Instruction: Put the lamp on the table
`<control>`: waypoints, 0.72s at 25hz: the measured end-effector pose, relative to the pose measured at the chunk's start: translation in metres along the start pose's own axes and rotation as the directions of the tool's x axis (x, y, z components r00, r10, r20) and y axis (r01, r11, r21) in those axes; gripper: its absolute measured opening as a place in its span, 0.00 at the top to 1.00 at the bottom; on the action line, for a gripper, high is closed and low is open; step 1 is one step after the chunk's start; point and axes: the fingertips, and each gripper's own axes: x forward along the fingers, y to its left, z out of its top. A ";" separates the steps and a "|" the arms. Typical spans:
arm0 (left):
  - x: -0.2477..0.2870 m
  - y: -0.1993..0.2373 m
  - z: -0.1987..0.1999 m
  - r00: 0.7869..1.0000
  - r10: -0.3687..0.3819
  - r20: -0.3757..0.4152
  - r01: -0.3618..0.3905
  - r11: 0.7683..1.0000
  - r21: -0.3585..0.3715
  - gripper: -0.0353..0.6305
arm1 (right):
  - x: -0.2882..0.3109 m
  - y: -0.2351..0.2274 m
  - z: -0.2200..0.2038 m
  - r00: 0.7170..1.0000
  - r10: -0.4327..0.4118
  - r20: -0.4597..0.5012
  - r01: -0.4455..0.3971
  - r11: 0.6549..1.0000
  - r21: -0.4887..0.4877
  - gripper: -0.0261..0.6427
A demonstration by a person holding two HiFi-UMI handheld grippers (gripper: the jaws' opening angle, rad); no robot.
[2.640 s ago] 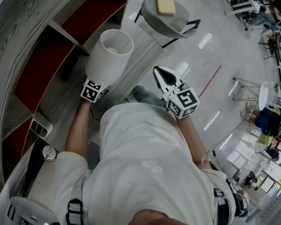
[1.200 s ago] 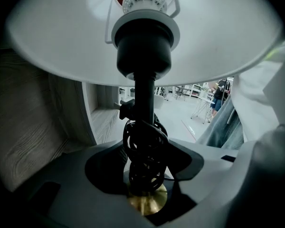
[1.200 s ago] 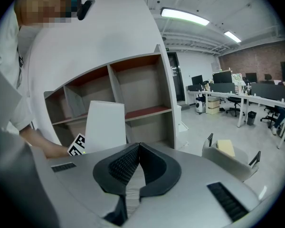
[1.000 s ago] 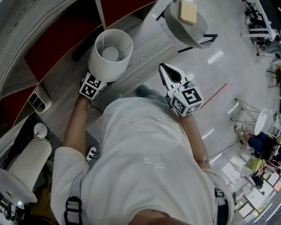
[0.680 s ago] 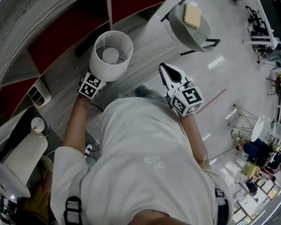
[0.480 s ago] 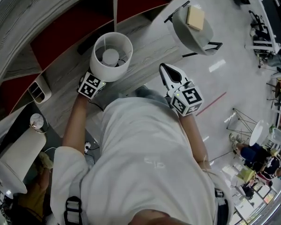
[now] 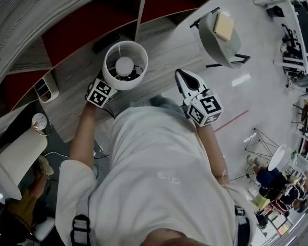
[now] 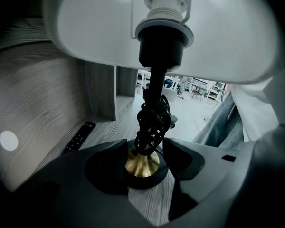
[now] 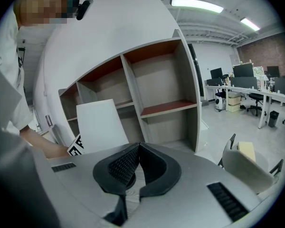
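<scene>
The lamp (image 7: 124,65) has a white drum shade, a black stem wound with a coiled cord (image 8: 152,122), and a brass foot (image 8: 141,163). In the head view I look straight down into the shade at its bulb. My left gripper (image 8: 145,152) is shut on the lamp low on its stem and holds it upright over the grey wooden table (image 7: 161,40). Whether the foot touches the wood I cannot tell. My right gripper (image 7: 182,77) hovers to the lamp's right, shut and empty; in its own view the right gripper (image 9: 137,147) has the shade (image 9: 102,125) at its left.
A black remote (image 7: 105,42) lies on the table behind the lamp, near the red-backed shelf unit (image 9: 156,94). A grey chair (image 7: 218,32) with a tan block on its seat stands at the right. A small clock (image 7: 39,121) and a white object (image 7: 15,160) sit at the lower left.
The lamp has gone from tilted to upright, so its bulb now shows from above. The table, shelves and chair have slid right in the head view. The right gripper stays shut.
</scene>
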 end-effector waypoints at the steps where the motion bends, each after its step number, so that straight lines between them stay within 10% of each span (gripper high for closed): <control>1: -0.002 0.001 -0.003 1.000 0.008 -0.005 -0.008 1.000 -0.009 0.58 | 0.002 0.001 0.000 1.000 0.008 -0.002 -0.008 1.000 -0.002 0.92; 18: -0.038 0.016 -0.029 0.987 0.142 -0.070 -0.150 0.979 -0.135 0.58 | 0.038 0.019 0.004 0.988 0.151 -0.030 -0.152 0.988 -0.021 0.92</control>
